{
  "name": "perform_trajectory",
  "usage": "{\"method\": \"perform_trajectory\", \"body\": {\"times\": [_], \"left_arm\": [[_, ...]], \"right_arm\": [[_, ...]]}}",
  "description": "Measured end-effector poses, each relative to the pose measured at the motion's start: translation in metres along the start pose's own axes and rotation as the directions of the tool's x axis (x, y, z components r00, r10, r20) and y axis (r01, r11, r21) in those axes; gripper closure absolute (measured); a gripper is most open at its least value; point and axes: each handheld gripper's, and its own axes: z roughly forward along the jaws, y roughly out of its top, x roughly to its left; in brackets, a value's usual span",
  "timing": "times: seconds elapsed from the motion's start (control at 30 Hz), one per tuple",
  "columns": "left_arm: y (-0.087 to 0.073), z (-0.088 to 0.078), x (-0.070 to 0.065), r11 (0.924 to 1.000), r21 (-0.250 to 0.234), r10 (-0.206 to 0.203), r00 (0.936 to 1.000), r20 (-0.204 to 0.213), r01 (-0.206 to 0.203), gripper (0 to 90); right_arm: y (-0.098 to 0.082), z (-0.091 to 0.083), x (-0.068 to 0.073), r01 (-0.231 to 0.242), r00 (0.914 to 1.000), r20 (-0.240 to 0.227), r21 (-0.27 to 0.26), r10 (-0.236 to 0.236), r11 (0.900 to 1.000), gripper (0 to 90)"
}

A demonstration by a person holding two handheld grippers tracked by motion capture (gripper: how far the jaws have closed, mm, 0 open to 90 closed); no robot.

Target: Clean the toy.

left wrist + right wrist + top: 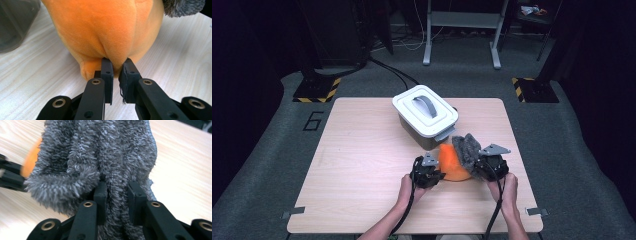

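While both my hands rest low near the front edge of the desk (362, 165), my left hand-held gripper (117, 65) pinches a fold of the orange plush toy (107, 30), its jaws nearly together on the fabric. My right hand-held gripper (117, 188) is clamped on the toy's shaggy grey part (100, 152), with fur squeezed between the jaws. From above, the toy (453, 162) sits on the desk between the two grippers, just in front of a grey box with a white handled lid (425, 111).
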Motion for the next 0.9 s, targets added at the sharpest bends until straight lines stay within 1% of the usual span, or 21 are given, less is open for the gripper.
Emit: {"method": "perform_trajectory", "body": {"times": [0.07, 0.1, 0.27, 0.3, 0.33, 0.4, 0.43, 0.47, 0.5, 0.53, 0.57, 0.6, 0.63, 0.7, 0.73, 0.77, 0.87, 0.9], "left_arm": [[0.0, 0.0, 0.0, 1.0, 0.004, 0.005, 1.0, -0.002, -0.005, 81.7], [0.001, 0.0, 0.0, 0.9999, 0.008, 0.006, 1.0, -0.002, -0.006, 81.7], [0.0, 0.001, 0.001, 0.9998, 0.014, 0.012, 0.9999, 0.0, -0.012, 81.7], [0.0, 0.001, 0.001, 0.9998, 0.014, 0.012, 0.9999, 0.0, -0.012, 81.8], [0.0, 0.001, 0.001, 0.9999, 0.011, 0.009, 1.0, 0.001, -0.009, 81.8], [-0.001, 0.001, 0.001, 0.9999, 0.012, 0.011, 0.9999, 0.0, -0.011, 81.8], [-0.001, 0.001, 0.001, 0.9999, 0.01, 0.013, 0.9999, 0.0, -0.013, 81.8], [-0.001, 0.002, 0.001, 0.9998, 0.011, 0.016, 0.9999, -0.001, -0.016, 81.8], [-0.001, 0.001, 0.001, 0.9998, 0.011, 0.017, 0.9999, 0.0, -0.017, 81.8], [-0.001, 0.001, 0.001, 0.9998, 0.007, 0.02, 0.9998, 0.001, -0.02, 81.7], [-0.001, 0.001, 0.001, 0.9997, 0.007, 0.022, 0.9998, -0.002, -0.022, 81.7], [-0.001, 0.001, 0.001, 0.9997, 0.007, 0.024, 0.9997, -0.005, -0.024, 81.7], [-0.001, 0.001, 0.001, 0.9995, 0.002, 0.03, 0.9995, -0.005, -0.03, 81.7], [-0.001, 0.0, 0.001, 0.999, 0.011, 0.044, 0.9989, -0.013, -0.044, 81.8], [-0.001, 0.0, 0.001, 0.999, 0.008, 0.043, 0.999, -0.011, -0.043, 81.7], [-0.001, 0.0, 0.001, 0.9991, 0.008, 0.043, 0.999, -0.012, -0.043, 81.7], [0.0, 0.0, 0.0, 0.9987, 0.006, 0.051, 0.9985, -0.018, -0.051, 81.7], [0.0, 0.0, 0.0, 0.9987, 0.006, 0.051, 0.9985, -0.018, -0.051, 81.7]], "right_arm": [[-0.004, 0.003, -0.006, -0.016, 0.9999, 0.005, 0.002, 0.016, 1.0, 72.2], [-0.005, 0.004, -0.008, -0.033, 0.9994, 0.008, 0.007, 0.033, 0.999, 72.2], [-0.014, 0.013, -0.021, -0.065, 0.9976, 0.027, 0.049, 0.064, 0.997, 72.1], [-0.014, 0.013, -0.021, -0.065, 0.9976, 0.027, 0.049, 0.064, 0.997, 72.1], [-0.018, 0.017, -0.025, -0.074, 0.9971, 0.027, 0.071, 0.072, 0.995, 72.1], [-0.022, 0.021, -0.028, -0.089, 0.9958, 0.027, 0.093, 0.087, 0.992, 72.1], [-0.023, 0.023, -0.029, -0.092, 0.9956, 0.026, 0.094, 0.09, 0.991, 72.1], [-0.025, 0.026, -0.031, -0.096, 0.9951, 0.036, 0.109, 0.092, 0.989, 72.0], [-0.027, 0.028, -0.033, -0.095, 0.9954, 0.026, 0.117, 0.092, 0.989, 72.0], [-0.028, 0.029, -0.034, -0.108, 0.9941, 0.026, 0.122, 0.105, 0.987, 72.0], [-0.029, 0.03, -0.035, -0.111, 0.9936, 0.035, 0.13, 0.108, 0.985, 72.0], [-0.03, 0.03, -0.036, -0.11, 0.9938, 0.031, 0.124, 0.107, 0.986, 72.0], [-0.029, 0.027, -0.036, -0.12, 0.9925, 0.036, 0.123, 0.117, 0.985, 72.0], [-0.027, 0.021, -0.038, -0.112, 0.9932, 0.043, 0.097, 0.108, 0.989, 72.0], [-0.026, 0.016, -0.039, -0.108, 0.9936, 0.041, 0.079, 0.105, 0.991, 72.0], [-0.023, 0.011, -0.038, -0.114, 0.9926, 0.051, 0.065, 0.11, 0.991, 72.0], [-0.016, -0.003, -0.035, -0.084, 0.9956, 0.042, 0.02, 0.083, 0.996, 72.0], [-0.011, -0.009, -0.03, -0.073, 0.9965, 0.042, -0.001, 0.073, 0.997, 72.0]]}}
